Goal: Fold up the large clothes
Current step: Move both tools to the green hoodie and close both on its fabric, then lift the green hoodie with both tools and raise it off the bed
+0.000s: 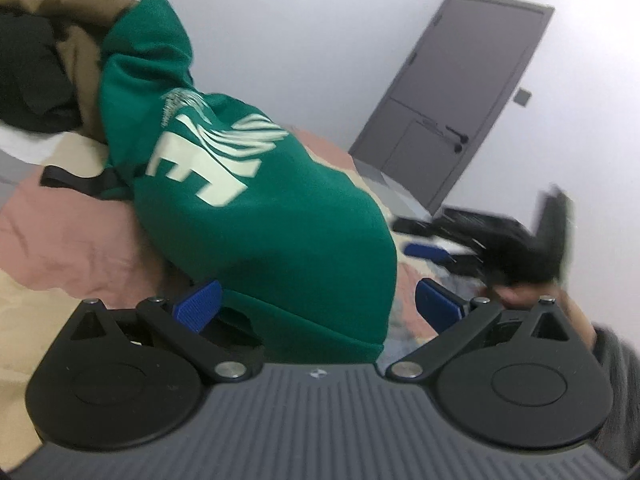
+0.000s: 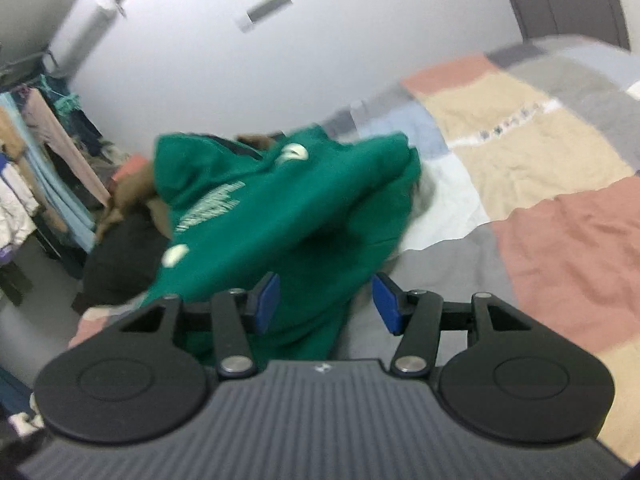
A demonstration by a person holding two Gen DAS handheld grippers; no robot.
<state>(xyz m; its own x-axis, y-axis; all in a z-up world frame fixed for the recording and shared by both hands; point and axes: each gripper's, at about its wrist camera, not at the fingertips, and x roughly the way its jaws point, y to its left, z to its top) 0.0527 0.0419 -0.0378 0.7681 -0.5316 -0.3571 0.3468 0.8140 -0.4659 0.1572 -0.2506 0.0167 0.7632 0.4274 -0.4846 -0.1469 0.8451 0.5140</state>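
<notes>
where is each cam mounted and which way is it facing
Left wrist: sits on the left gripper, facing across the bed toward a grey door; its open blue pads flank the green hoodie; the right gripper and a hand show, blurred.
Right wrist: sits on the right gripper, looking over the patchwork bedspread toward a clothes rack; jaws open.
Shared: the hoodie, bedspread, white wall.

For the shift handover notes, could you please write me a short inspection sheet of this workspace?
Surface: bed with patchwork quilt, creased.
Job's things: green hoodie bunched on the quilt, unfolded.
Clutter: brown garment and black garment heaped behind it.
Grippers: left gripper open, hoodie hem between its jaws; right gripper open, fabric between but not pinched.
Cables: nothing seen.
Surroundings: grey door, clothes rack, white wall.
</notes>
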